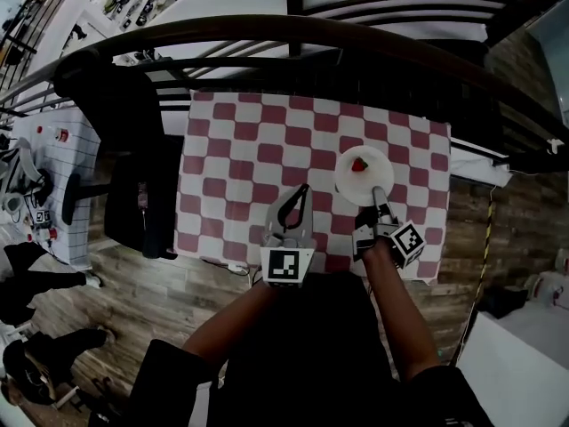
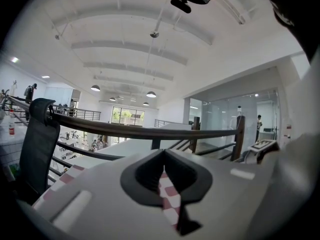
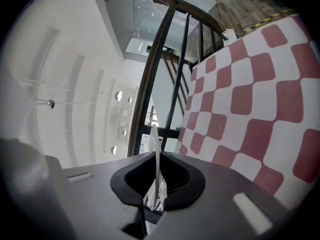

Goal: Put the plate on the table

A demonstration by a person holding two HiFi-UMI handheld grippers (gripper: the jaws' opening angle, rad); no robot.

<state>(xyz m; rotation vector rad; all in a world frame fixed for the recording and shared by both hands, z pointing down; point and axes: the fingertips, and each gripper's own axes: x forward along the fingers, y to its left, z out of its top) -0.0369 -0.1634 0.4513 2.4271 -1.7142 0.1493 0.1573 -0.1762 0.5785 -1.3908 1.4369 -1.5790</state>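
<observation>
plate [image 1: 363, 174] is clamped at its rim by the right claw [image 1: 380, 194]; if tilted, the red piece [image 1: 358, 165] on it could be spilled.

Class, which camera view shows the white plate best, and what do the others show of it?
The head view: the round white plate shows its whole face there, rim pinched by the right gripper. The right gripper view shows only its thin edge between the jaws. The left gripper view shows none of it.
</observation>
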